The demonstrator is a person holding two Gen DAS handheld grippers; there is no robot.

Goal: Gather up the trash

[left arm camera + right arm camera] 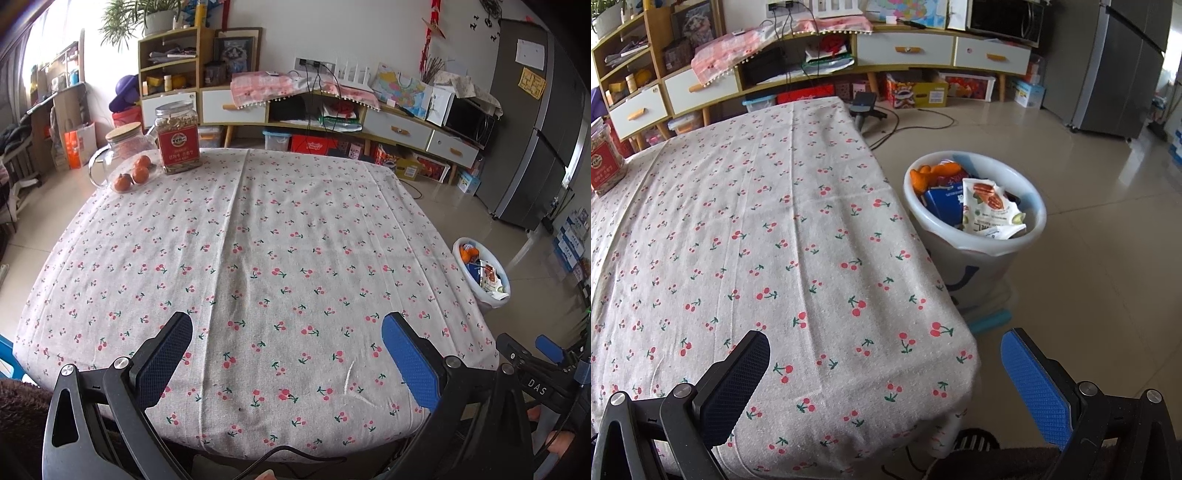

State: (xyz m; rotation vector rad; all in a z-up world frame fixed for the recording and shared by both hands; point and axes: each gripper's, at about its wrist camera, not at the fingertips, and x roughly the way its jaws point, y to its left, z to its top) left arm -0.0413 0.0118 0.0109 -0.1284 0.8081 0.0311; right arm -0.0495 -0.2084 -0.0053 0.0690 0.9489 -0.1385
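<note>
Bin (pixel 975 225) at two o'clock, holding snack wrapper (pixel 990 206): light, crinkly, best pinched at an edge; left gripper (pixel 288 354) and right gripper (pixel 886 373) both spread, empty.

**Little readable text in the room**

Only one marking is clear: the white letters "DAS" on the black body of the right gripper (pixel 537 384), seen in the left wrist view. The red label on the jar (pixel 178 137) carries a round emblem and some lines of print, but they are too small to read. The print on the snack bag (pixel 988 206) in the bin (pixel 975 243) is also not legible.
</note>
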